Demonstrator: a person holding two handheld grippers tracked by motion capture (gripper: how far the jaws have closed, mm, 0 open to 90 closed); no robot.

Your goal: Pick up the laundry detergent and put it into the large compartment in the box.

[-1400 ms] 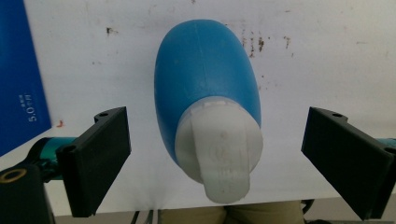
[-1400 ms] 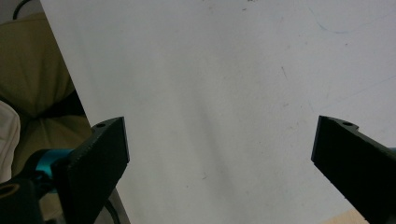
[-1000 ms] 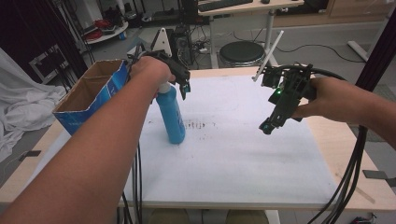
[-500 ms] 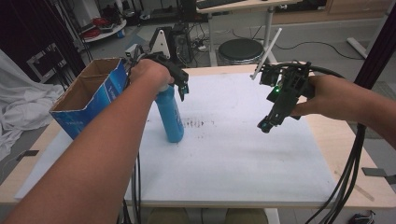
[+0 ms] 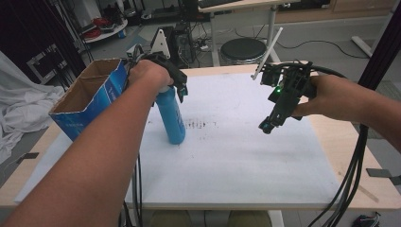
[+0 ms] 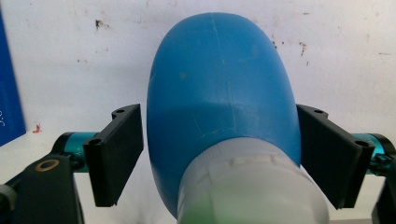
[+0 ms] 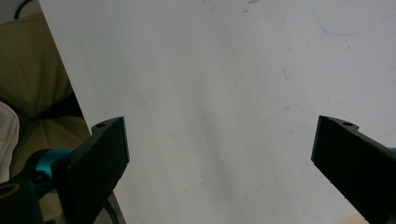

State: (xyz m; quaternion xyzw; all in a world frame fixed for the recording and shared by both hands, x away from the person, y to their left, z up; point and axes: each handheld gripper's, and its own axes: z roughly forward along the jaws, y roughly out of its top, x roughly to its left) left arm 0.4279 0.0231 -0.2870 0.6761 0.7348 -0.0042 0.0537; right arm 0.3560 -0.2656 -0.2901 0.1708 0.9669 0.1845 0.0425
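A blue bottle (image 5: 171, 118) with a white cap stands upright on the white mat (image 5: 246, 156), left of centre. My left gripper (image 5: 171, 92) comes down over its top, and its jaws have just been closing around the bottle's shoulder (image 6: 219, 84). In the left gripper view one jaw lies against the bottle and a thin sliver of mat shows beside the other. My right gripper (image 5: 265, 126) hangs above the mat on the right, tilted downward. Its jaws stand wide open over bare mat (image 7: 219, 93) with nothing between them.
An open cardboard box with blue sides (image 5: 90, 101) stands at the table's left, close to the bottle. Bare wood (image 5: 340, 142) rims the mat. Cables trail from both grippers over the near edge. A stool (image 5: 243, 49) and a white cloth (image 5: 19, 109) are off the table.
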